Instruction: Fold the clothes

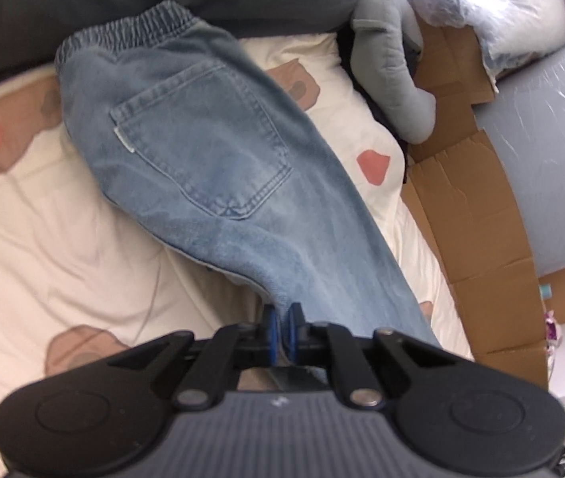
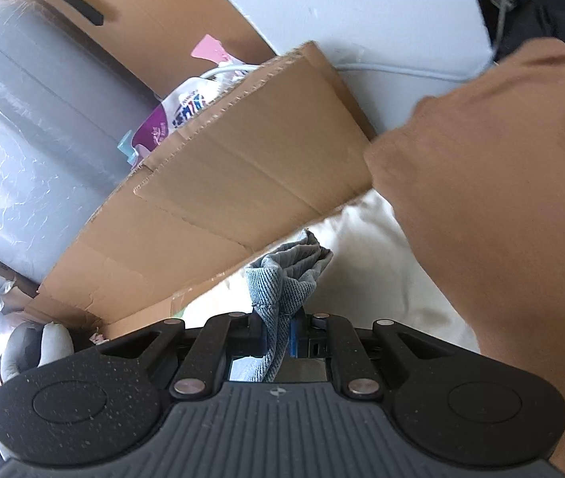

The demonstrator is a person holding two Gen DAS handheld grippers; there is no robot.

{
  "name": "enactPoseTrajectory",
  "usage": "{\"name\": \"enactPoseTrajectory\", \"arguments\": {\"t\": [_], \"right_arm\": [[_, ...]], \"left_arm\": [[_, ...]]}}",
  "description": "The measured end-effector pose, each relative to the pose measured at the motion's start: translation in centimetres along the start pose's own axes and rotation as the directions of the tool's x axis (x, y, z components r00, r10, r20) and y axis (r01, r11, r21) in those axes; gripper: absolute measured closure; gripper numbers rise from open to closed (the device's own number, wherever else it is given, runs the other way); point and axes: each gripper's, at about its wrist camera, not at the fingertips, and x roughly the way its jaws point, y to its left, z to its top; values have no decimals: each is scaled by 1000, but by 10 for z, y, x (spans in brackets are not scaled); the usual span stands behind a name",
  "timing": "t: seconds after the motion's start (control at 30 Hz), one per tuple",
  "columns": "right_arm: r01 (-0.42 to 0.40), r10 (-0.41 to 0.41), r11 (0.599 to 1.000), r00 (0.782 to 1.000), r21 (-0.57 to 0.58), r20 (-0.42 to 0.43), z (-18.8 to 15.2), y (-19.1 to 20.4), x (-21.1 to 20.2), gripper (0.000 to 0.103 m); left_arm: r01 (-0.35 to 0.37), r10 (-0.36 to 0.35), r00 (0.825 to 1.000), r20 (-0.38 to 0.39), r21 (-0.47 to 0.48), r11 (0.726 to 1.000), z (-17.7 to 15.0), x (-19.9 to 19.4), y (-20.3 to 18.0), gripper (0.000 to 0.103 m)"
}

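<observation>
No legible text or labels

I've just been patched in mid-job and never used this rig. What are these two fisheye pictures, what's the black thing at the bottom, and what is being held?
There is no robot arm: a person holds a two-finger gripper in each hand, each with a camera looking along its fingers. The black body at the bottom is the gripper itself.

Left wrist view: the left gripper is shut on the edge of the blue jeans, which lie back pocket up on a cream quilt.

Right wrist view: the right gripper is shut on a bunched bit of denim. Cardboard stands beyond it.
</observation>
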Motion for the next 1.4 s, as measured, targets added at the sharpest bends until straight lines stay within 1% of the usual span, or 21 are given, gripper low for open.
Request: {"name": "enactPoseTrajectory", "arguments": {"t": [0.23,0.4,0.5,0.6,0.73,0.87,1.0,1.13,1.23,1.4], "right_arm": [[18,-18,1000,999,9,-31,-15,-8,-38,94],[26,-24,999,998,43,-50,-32,-17,-75,94],[34,-32,998,997,43,-67,-46,-27,-95,94],[36,-31,998,995,42,-93,-59,-43,-107,94],[27,-15,994,994,106,-110,-82,-77,-115,94],[38,-16,983,992,178,-124,-104,-106,-124,95],[29,-6,982,993,188,-120,-119,-122,-138,95],[36,-13,983,992,178,-129,-132,-133,-151,95],[46,-23,986,989,163,-143,-139,-138,-159,96],[86,-59,984,985,159,-164,-150,-143,-157,96]], "left_arm": [[-46,46,999,-19,11,999,2,-4,-4,98],[-67,68,997,-41,30,997,0,-10,1,98],[-77,79,996,-46,37,996,-2,-15,5,98],[-94,96,994,-47,47,994,-7,-19,8,98],[-147,151,987,-57,70,987,-16,-22,6,99],[-198,201,978,-47,74,978,-23,-30,-1,101],[-202,208,977,-47,99,974,-26,-37,-2,102],[-206,213,976,-47,123,971,-29,-44,-3,103],[-186,193,980,-47,125,975,-35,-45,4,103],[-180,190,980,-54,151,972,-42,-30,15,103]]}}
